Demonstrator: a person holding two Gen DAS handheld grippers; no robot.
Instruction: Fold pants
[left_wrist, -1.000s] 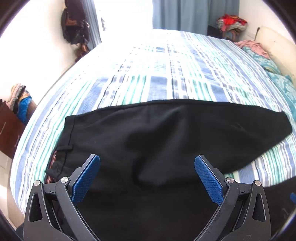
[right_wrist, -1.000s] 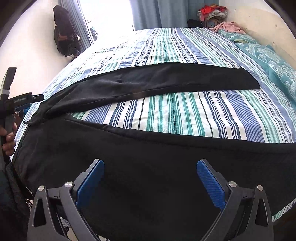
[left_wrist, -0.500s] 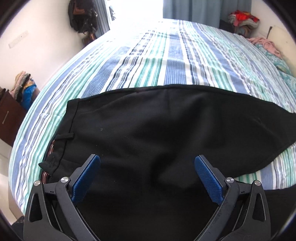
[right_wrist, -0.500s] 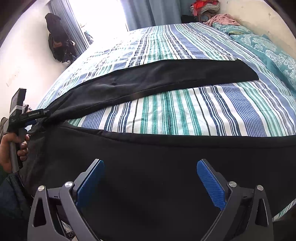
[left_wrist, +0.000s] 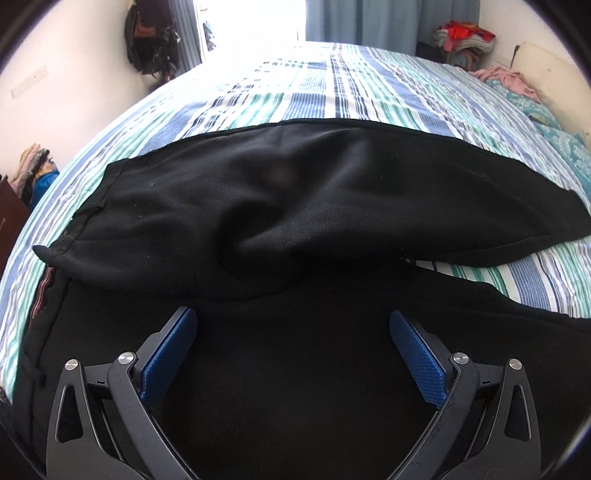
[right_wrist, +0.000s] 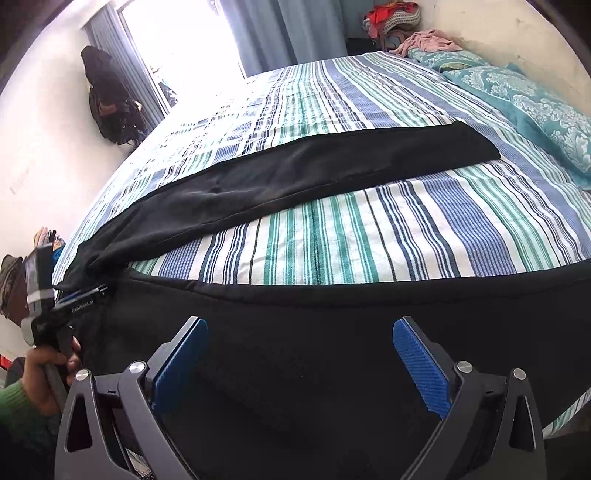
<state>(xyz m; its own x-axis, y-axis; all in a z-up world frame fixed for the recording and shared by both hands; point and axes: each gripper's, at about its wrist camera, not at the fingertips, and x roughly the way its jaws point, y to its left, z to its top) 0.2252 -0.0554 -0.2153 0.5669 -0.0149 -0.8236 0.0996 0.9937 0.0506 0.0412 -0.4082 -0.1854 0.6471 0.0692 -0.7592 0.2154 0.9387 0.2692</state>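
Left wrist view: left gripper (left_wrist: 293, 334) spread wide over black pants (left_wrist: 295, 206); right gripper (right_wrist: 299, 341) likewise agape, striped bed (right_wrist: 369, 236) at 12 o'clock.

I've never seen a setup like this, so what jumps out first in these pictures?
Black pants sprawl across a striped bedspread, their legs parted with stripes showing between. In the foreground of each view a gripper with blue pads gapes wide: the left gripper and the right gripper, both poised over black cloth.

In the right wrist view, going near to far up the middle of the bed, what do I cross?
Right gripper, open → near black pant leg → bare strip of striped bedspread → far pant leg → more bedspread → blue curtains.
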